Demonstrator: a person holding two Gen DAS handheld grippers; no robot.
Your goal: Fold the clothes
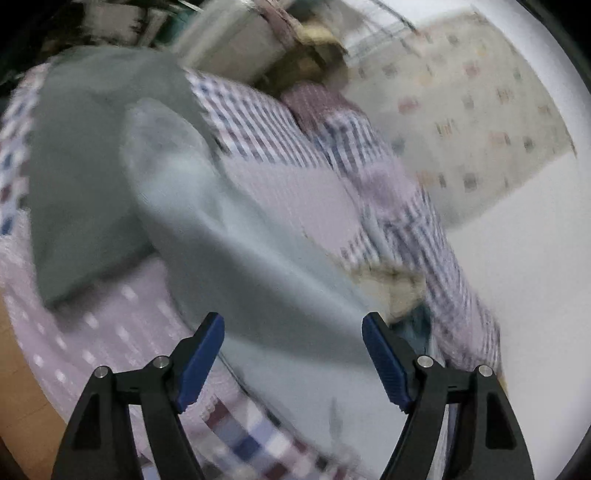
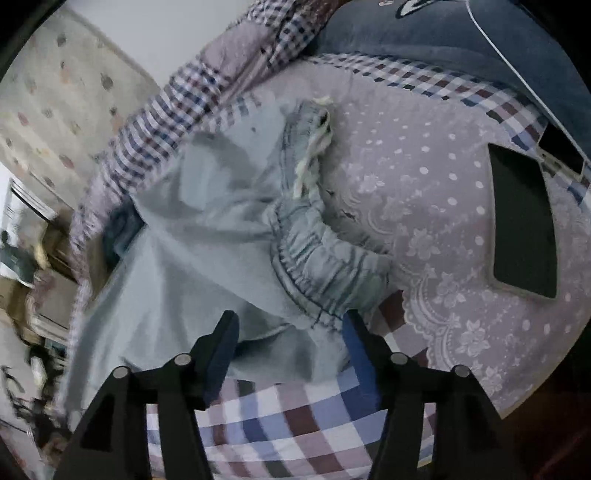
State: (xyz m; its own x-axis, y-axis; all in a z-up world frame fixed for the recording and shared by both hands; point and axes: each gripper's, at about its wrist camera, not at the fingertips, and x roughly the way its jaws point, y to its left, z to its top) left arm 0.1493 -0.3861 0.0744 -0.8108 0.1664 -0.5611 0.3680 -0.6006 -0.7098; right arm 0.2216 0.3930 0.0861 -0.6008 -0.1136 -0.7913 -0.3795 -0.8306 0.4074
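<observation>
Pale blue denim shorts (image 2: 207, 236) with an elastic waistband (image 2: 325, 258) and a white drawstring (image 2: 314, 155) lie crumpled on the bed. My right gripper (image 2: 290, 325) stands open just short of the waistband's near end, with its fingers on either side of the cloth edge. In the blurred left wrist view the same pale blue cloth (image 1: 229, 236) spreads ahead, and my left gripper (image 1: 293, 332) hovers open above it with nothing between its blue pads. A grey-green garment (image 1: 92, 155) lies to the left beyond it.
The bed is covered by a lilac dotted quilt (image 2: 424, 166) with a checked border (image 2: 280, 417). A black tablet (image 2: 524, 218) and a phone (image 2: 561, 151) lie at the right. A person's denim-clad legs (image 2: 443, 29) are at the top. A patterned curtain (image 1: 461, 110) hangs beyond the bed.
</observation>
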